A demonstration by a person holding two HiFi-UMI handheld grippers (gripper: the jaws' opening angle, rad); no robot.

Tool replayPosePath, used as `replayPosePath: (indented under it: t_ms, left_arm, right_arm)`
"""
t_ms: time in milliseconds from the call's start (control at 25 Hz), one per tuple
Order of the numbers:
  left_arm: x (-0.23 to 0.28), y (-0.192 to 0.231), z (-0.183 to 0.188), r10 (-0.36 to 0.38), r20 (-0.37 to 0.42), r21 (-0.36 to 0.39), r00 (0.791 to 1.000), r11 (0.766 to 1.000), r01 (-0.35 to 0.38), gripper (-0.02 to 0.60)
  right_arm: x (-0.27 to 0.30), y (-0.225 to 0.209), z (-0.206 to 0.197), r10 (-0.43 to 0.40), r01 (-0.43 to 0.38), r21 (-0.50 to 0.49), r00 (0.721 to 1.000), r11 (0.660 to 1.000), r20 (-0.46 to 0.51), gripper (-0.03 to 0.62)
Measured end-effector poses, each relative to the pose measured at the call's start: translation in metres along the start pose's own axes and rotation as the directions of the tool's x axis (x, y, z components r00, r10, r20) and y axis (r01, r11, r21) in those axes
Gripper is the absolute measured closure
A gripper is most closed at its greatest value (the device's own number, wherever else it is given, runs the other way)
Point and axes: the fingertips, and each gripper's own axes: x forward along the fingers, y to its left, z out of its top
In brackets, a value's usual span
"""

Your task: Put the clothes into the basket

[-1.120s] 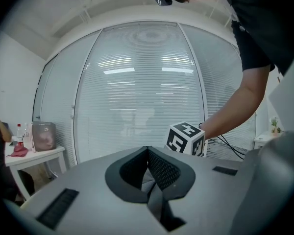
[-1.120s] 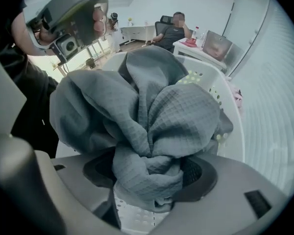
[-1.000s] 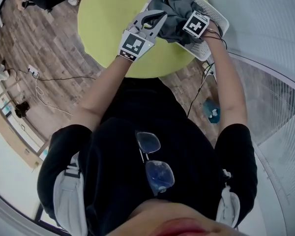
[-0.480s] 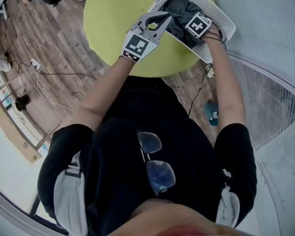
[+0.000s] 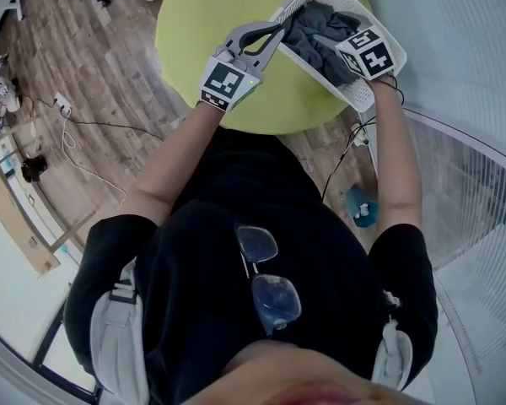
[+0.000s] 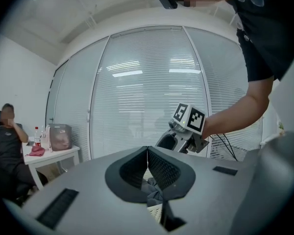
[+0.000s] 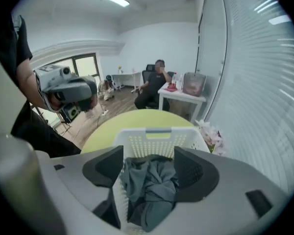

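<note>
Gray clothes sit in the white basket on the counter, right gripper jaws wide apart over them, left gripper jaws closed on nothing.

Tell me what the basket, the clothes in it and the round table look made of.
Basket: white matte moulded plastic, judging by its rows of small holes and stiff rim.
Clothes: soft grey fabric, dull, bunched in loose folds; fibre can't be told.
Table: smooth yellow-green top, perhaps painted or laminated board.
</note>
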Motion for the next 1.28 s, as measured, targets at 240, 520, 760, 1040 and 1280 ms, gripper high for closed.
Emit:
replayPosePath:
  t_ms: [240,520,760,1040,1280]
  left_arm:
    - [-0.044,0.006,0.011,0.034,0.008,-0.006,0.999,0.999,-0.033,0.571]
    - [-0.094,0.012,0.018,0.009,0.026,0.011,1.000,1.000,-0.009,0.571]
    - [-0.130,0.015,0.031,-0.040,0.041,0.039,0.998,0.998,0.039,0.572]
    - [-0.158,0.029,0.034,-0.059,0.060,0.017,0.996,0.998,0.058,0.572]
    - [-0.165,0.044,0.039,-0.063,0.070,0.010,0.996,0.998,0.063,0.572]
  right_arm:
    - [-0.030,0.057,0.068,0.000,-0.006,0.017,0.958,1.000,0.287,0.349]
    - [-0.050,0.131,0.115,-0.042,0.002,0.073,0.831,0.997,0.555,0.549]
    - [-0.068,0.184,0.143,-0.076,0.018,0.093,0.746,0.995,0.662,0.565]
    - [-0.070,0.205,0.167,-0.109,0.044,0.110,0.708,0.993,0.698,0.568]
    - [-0.064,0.211,0.185,-0.104,0.042,0.106,0.706,0.993,0.700,0.569]
